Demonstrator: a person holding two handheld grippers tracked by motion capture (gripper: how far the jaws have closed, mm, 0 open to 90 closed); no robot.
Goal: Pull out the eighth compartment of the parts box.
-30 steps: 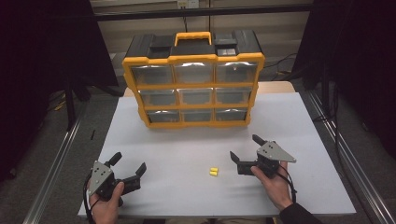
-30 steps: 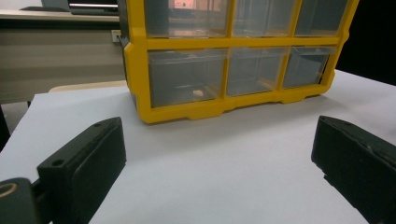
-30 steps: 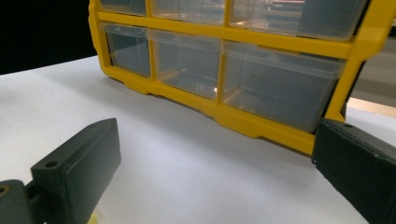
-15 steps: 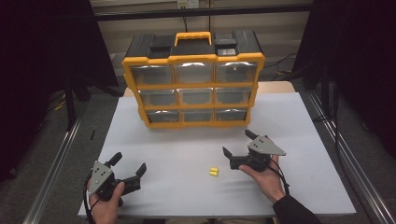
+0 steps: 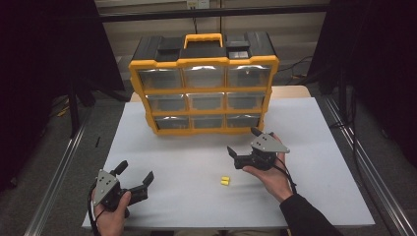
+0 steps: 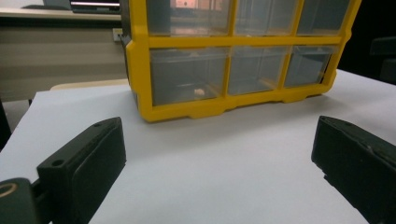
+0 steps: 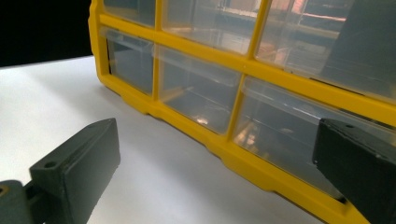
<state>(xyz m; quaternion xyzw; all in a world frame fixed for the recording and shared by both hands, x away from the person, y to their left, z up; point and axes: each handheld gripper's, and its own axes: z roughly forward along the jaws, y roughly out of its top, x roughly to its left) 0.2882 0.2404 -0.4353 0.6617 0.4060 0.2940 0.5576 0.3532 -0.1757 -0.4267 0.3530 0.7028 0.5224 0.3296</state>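
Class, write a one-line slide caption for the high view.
Two open grippers, left and right, flank yellow pieces before a drawer cabinet.

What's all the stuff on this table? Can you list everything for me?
Drawer cabinet: one, yellow and black with clear drawers, at the back of the table.
Small piece: one, yellow, on the table in front of the cabinet, near the right gripper.
Table: one, white top.
Left gripper: one, black, open, held at the near left.
Right gripper: one, black, open, held up in front of the bottom drawers.
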